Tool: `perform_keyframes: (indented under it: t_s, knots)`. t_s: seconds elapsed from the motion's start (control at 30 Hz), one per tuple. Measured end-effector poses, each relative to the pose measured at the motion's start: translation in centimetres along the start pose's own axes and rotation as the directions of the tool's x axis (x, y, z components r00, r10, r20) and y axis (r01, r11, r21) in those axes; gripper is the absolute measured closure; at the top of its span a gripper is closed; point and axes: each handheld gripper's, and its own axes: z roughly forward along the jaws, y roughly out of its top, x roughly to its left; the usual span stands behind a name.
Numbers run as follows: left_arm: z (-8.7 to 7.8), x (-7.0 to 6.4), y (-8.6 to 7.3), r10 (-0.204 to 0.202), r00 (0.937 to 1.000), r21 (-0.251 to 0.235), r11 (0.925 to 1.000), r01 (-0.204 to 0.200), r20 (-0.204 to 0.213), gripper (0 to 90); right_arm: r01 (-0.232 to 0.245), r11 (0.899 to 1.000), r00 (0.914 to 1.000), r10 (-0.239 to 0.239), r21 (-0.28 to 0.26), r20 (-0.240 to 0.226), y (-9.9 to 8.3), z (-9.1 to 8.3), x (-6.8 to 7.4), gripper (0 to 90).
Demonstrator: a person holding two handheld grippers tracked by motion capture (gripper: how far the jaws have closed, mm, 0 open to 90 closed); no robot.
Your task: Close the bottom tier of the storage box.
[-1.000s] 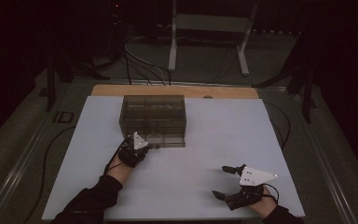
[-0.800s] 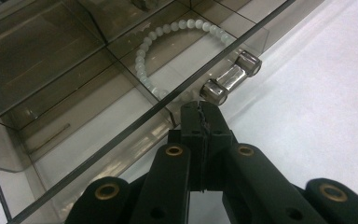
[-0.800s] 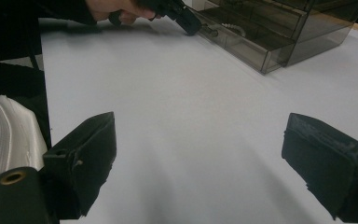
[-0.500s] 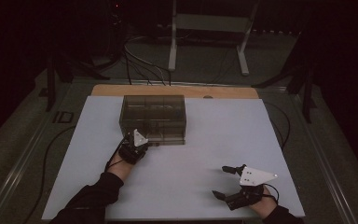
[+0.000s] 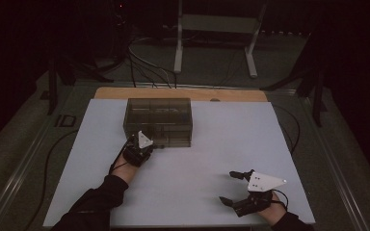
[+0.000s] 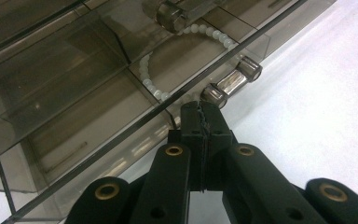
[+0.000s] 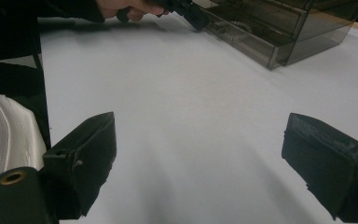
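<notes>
A smoky transparent drawer box (image 5: 159, 120) stands on the white tabletop (image 5: 221, 144), left of centre toward the back. My left gripper (image 5: 150, 145) is at its front lower left corner. In the left gripper view its jaws are shut (image 6: 200, 109), tips pressed together right under the near end of a drawer's shiny bar handle (image 6: 233, 81). A white bead bracelet (image 6: 147, 79) lies in that drawer. My right gripper (image 5: 226, 187) rests low at the front right, open wide, with bare table between its pads (image 7: 200, 154). In the right gripper view the box (image 7: 284, 28) and the left gripper (image 7: 193, 11) show far off.
A wooden strip (image 5: 183, 94) edges the table's far side. Behind it, the floor holds cables (image 5: 144, 62) and a metal stand (image 5: 212, 43). A second drawer handle (image 6: 172, 11) sits above the first.
</notes>
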Motion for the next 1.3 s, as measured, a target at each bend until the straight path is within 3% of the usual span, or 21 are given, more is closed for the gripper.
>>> perform_keyframes:
  t_s: [1.3]
  knots:
    - [1.4, 0.7, 0.6, -0.009, 0.9993, -0.007, 0.9999, 0.009, -0.035, 89.9, -0.006, 1.0, 1.0, 0.006, -0.004, 0.001, 0.0, 0.0, 0.0, 9.9]
